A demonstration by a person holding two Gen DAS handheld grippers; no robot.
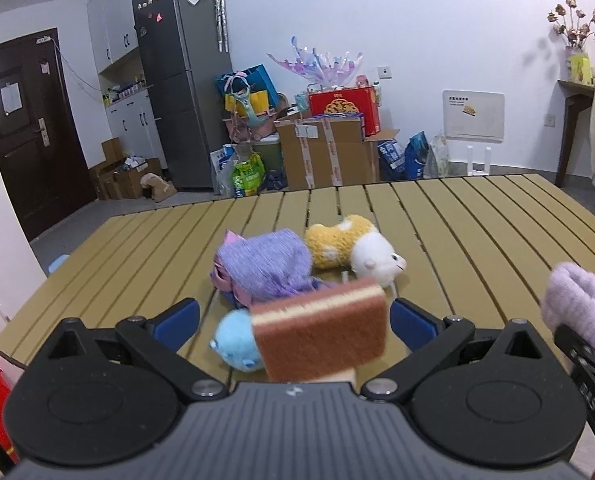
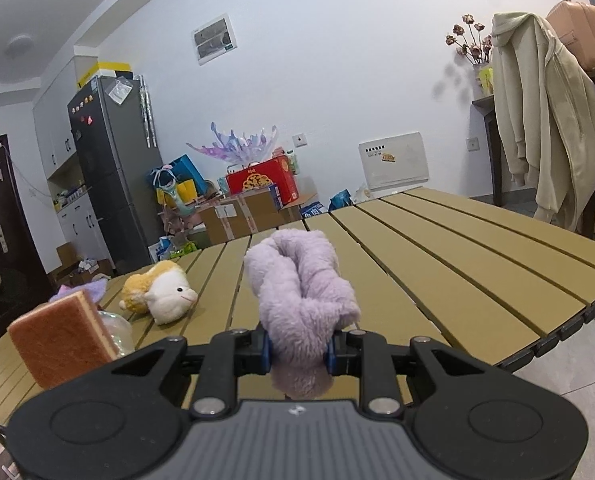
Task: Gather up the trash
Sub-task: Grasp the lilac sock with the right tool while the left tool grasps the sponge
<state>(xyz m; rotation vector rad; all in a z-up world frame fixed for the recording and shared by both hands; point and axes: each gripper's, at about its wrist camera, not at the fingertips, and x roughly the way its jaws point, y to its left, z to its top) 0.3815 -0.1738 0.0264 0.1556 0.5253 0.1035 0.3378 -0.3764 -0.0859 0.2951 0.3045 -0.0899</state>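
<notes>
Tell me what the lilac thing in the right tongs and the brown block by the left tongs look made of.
Lilac bundle: soft plush fleece, matte, its fuzzy pile bulging around the right tongs. Brown block: likely a sponge, coarse scouring face over a pale foam layer.

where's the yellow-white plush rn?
The yellow-white plush lies on the slatted table, centre of left wrist view, right of the purple plush, beyond the sponge.

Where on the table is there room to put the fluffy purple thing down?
Bare slats stretch right of the fluffy purple thing, out to the table edge. It's crowded left: hamster toy, sponge, purple toy, blue toy.
</notes>
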